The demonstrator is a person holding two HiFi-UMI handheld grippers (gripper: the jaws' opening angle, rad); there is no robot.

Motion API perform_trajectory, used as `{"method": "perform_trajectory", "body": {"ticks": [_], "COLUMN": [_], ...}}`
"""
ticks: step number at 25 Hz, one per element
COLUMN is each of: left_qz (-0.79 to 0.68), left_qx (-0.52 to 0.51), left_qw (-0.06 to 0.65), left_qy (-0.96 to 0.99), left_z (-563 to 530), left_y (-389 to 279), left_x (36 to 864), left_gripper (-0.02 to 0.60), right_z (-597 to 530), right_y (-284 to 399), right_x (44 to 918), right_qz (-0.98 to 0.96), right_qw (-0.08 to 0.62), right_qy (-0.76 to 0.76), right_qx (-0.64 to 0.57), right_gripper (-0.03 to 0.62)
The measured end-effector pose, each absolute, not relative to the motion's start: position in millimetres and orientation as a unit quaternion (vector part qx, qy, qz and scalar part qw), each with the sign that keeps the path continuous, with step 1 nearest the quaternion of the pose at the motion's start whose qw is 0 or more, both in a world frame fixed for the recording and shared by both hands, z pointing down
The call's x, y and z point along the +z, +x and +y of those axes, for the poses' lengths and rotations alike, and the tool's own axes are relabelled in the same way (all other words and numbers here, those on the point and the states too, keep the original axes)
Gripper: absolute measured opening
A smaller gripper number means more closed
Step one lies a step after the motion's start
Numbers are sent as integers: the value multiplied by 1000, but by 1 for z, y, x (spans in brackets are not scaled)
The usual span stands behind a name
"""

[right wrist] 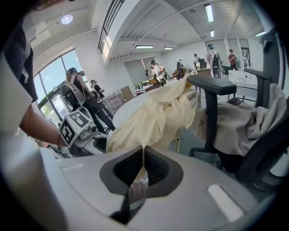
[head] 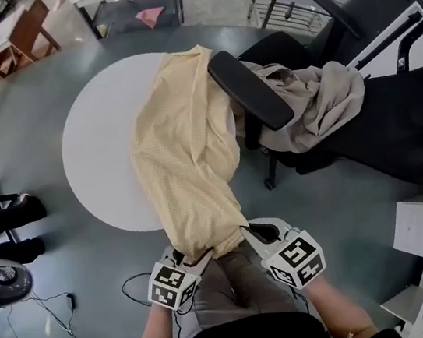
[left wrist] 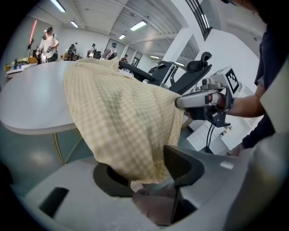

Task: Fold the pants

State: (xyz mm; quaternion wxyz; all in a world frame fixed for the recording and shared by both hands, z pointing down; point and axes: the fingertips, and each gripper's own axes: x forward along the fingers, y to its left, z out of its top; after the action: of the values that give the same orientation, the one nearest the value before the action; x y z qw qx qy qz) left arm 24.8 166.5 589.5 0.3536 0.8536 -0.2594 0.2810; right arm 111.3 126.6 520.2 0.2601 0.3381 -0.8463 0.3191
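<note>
Yellow checked pants [head: 186, 160] trail off the round white table [head: 99, 157]; right gripper [right wrist: 142, 167] pinches their near end, left gripper [left wrist: 144, 173] gapes around it and should probably clamp before both lift evenly.

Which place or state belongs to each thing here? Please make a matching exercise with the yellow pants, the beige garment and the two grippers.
Things:
1. yellow pants
2. beige garment
3. left gripper
4. right gripper

Places or states:
A. jaws apart
B. heaped on the black chair
C. jaws shut on the fabric of the pants
D. draped across the white table, hanging off its near edge

Pairs: 1-D, 2-B, 3-A, 4-C
</note>
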Motion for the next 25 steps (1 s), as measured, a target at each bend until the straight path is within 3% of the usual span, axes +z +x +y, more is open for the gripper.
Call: {"method": "perform_trajectory", "body": {"ticks": [3, 12, 16, 17, 20, 22, 25], "left_qz": [-269, -319, -315, -311, -302, -296, -275], "left_qx": [285, 281, 260, 255, 263, 269, 253], "left_qw": [343, 349, 332, 321, 290, 288, 324], "left_qy": [853, 835, 850, 857, 869, 870, 869], "left_z": [161, 133, 118, 115, 114, 118, 131], "left_y": [27, 3, 12, 15, 22, 25, 29], "left_x": [594, 618, 626, 624, 619, 616, 605], "left_gripper": [268, 336, 356, 341, 161, 82, 29], "right_z": [122, 108, 111, 112, 113, 116, 121], "right_y": [133, 148, 141, 139, 132, 127, 120], "right_x": [543, 597, 597, 594, 583, 578, 572], "right_qz": [-818, -776, -780, -784, -801, -810, -821], "right_qw": [262, 310, 301, 295, 281, 279, 280], "right_qy": [378, 393, 379, 375, 362, 352, 336], "right_qx": [346, 385, 397, 397, 386, 376, 367], "right_gripper": [6, 13, 130, 133, 141, 144, 147]}}
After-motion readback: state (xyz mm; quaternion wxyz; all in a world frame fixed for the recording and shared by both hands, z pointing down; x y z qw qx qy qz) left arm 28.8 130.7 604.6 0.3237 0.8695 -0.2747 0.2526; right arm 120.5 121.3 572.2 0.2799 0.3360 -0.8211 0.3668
